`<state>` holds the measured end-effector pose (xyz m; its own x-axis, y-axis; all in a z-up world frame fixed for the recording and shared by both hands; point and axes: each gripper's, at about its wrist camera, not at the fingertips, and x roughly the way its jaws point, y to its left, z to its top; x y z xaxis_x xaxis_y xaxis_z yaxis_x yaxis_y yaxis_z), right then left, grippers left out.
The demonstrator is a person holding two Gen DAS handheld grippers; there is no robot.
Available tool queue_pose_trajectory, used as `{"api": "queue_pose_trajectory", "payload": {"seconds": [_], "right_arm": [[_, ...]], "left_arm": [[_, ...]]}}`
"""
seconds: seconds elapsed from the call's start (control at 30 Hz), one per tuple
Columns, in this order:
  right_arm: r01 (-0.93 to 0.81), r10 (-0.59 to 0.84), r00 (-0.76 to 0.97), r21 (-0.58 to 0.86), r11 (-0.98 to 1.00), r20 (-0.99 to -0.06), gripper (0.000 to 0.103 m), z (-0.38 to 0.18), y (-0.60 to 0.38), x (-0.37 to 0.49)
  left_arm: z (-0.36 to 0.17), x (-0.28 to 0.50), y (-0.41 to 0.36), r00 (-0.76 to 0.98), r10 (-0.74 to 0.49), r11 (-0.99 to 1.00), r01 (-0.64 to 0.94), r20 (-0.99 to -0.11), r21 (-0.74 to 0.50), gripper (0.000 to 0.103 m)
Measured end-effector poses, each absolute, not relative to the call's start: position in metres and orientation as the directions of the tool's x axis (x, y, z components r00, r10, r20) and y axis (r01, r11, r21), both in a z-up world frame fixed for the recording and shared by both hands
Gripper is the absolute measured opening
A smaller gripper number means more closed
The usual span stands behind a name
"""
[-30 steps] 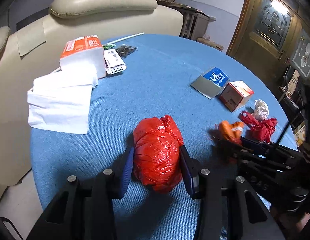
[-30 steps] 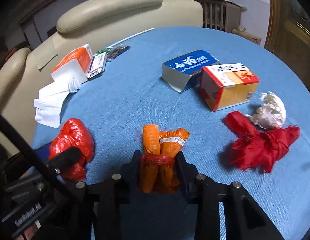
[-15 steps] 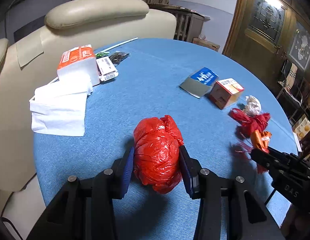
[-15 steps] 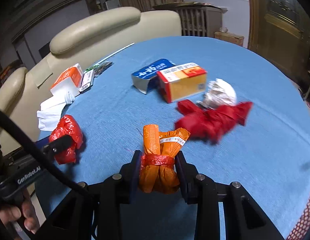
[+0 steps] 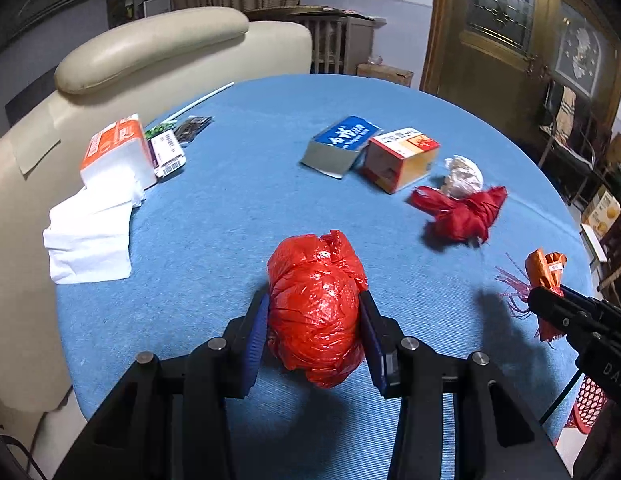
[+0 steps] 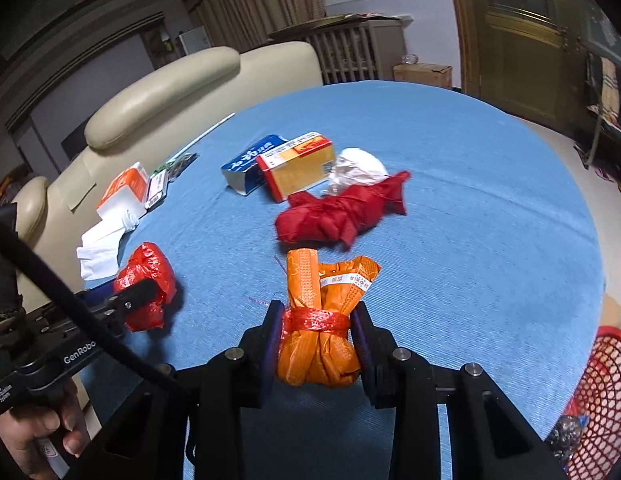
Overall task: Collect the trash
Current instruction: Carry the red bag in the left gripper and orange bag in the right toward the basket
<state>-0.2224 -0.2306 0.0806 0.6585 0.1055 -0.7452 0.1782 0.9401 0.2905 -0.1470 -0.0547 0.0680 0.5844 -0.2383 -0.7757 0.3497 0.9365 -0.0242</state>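
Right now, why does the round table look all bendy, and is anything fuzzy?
Both views are fisheye, so the blue table curves. In the right wrist view the dark red bundle is smeared by motion blur; the orange bundle in the right gripper stays sharp.

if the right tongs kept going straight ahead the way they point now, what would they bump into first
Probably the crumpled dark red bag, lying on the blue table just beyond the orange bundle that the right tongs hold. Height above the table is unclear, so they might pass over it.

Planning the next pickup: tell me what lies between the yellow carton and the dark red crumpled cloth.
A crumpled white wrapper sits between yellow carton and dark red crumpled cloth, right wrist view.
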Motion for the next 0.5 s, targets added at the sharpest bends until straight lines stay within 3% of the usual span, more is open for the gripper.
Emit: {"api": "queue_pose_trajectory", "payload": {"seconds": [0.5], "right_arm": [[0.229,0.079,0.687,0.318,0.92,-0.722,0.036,0.083,-0.258,-0.252]], "left_arm": [[0.075,-0.168,-0.089,0.58,-0.263,0.909,0.416,-0.771,0.002,0.045]]}}
